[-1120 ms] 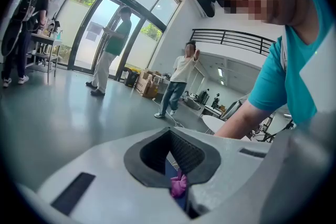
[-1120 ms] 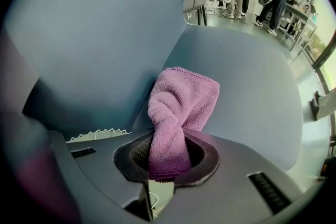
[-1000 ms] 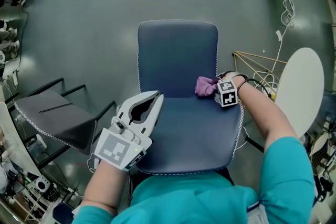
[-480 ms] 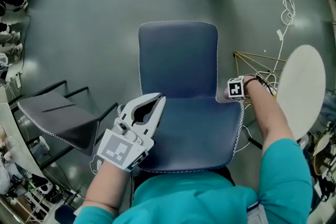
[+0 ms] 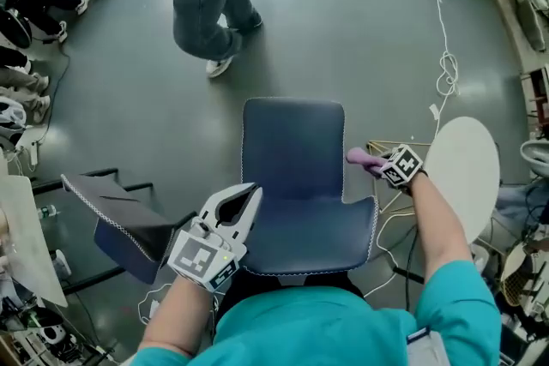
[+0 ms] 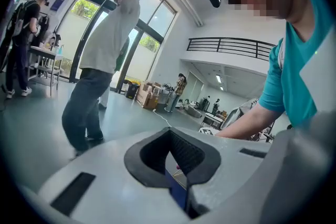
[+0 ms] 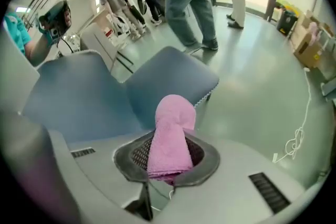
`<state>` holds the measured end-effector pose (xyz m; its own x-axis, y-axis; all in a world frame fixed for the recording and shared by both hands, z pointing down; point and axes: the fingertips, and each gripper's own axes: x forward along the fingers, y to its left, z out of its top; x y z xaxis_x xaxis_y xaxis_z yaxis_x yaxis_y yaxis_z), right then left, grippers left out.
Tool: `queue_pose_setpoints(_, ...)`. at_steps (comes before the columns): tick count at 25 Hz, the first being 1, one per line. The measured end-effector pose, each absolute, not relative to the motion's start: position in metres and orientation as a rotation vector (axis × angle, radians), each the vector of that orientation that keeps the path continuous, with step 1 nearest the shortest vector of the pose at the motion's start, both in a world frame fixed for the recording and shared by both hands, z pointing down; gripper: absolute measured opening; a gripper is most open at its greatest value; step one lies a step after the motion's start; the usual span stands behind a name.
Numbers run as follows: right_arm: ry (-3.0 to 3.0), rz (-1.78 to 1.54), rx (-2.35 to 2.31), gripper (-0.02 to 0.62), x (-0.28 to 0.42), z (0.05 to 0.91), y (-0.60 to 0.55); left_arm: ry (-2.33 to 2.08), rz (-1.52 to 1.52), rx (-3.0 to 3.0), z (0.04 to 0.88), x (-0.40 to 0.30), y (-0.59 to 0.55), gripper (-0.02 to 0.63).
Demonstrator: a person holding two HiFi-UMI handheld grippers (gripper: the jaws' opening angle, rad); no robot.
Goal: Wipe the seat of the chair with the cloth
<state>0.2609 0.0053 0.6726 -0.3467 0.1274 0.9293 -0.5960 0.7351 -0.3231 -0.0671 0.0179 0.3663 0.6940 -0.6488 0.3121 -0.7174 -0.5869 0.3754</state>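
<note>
Grey floor (image 5: pixel 360 30) surrounds the chair (image 5: pixel 296 184); right hand-held gripper (image 7: pixel 167 175) clamps pink cloth (image 7: pixel 172 134).

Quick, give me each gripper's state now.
Left gripper: closed, empty.
Right gripper: closed on the pink cloth.

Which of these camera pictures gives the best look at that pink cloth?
The right gripper view: the pink cloth stands large in the middle, clamped between the jaws. The head view shows only a small pink bit beside the chair. The left gripper view does not clearly show it.
</note>
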Motion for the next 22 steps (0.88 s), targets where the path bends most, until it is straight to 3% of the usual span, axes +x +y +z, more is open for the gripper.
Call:
queue_pose_setpoints(9,-2.095,0.964,0.814,0.058,0.188,0.46,-0.005,-0.997,0.02,2.536,0.277,-0.153,0.023,-0.012)
queue_pose_setpoints(14,-2.245,1.044,0.97,0.058,0.146,0.387,0.022,-0.958,0.037,2.569,0.256,-0.193,0.026,-0.012)
queue_pose_setpoints(22,-2.481,1.108,1.058,0.058,0.142,0.312,0.047,-1.001,-0.007,2.62,0.2,-0.167,0.038,-0.011)
